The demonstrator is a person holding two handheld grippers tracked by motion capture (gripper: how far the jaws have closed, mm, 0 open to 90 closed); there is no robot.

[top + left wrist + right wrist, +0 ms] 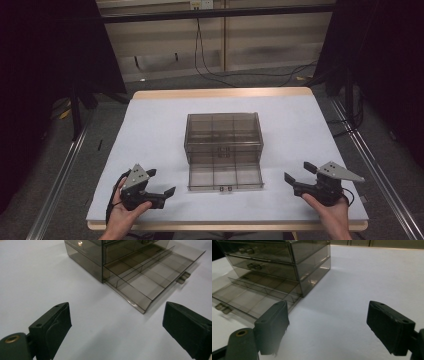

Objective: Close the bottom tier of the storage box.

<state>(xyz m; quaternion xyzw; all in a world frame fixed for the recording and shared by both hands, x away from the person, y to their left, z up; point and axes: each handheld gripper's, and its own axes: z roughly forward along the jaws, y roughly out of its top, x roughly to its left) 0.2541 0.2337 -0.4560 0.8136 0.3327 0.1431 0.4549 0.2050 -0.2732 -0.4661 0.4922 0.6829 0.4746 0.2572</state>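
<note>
Two grippers rest near the front edge of the white table point(150, 130), one either side of the smoky translucent plastic drawer cabinet point(223, 131), which sits mid-table. Its bottom drawer point(225, 176) is pulled fully out toward the person; the compartments look empty. Two upper drawers are closed.

Left gripper point(162, 184): jaws spread wide, nothing between them, well apart from the drawer's left corner. Right gripper point(295, 172): jaws likewise spread and empty, off the drawer's right side.

Judgement: step in hand is probably closing the open drawer, or reaching for its small front handle point(225, 189).

Notes for doing it well:
- Approach the handle square-on, low to the table; the tab is small.
- Push along the drawer's own axis; an off-centre push could skew it in the runners.
- The cabinet looks light and may slide back; brace its side or top with the free gripper.
- Move slowly near the end of travel.
</note>
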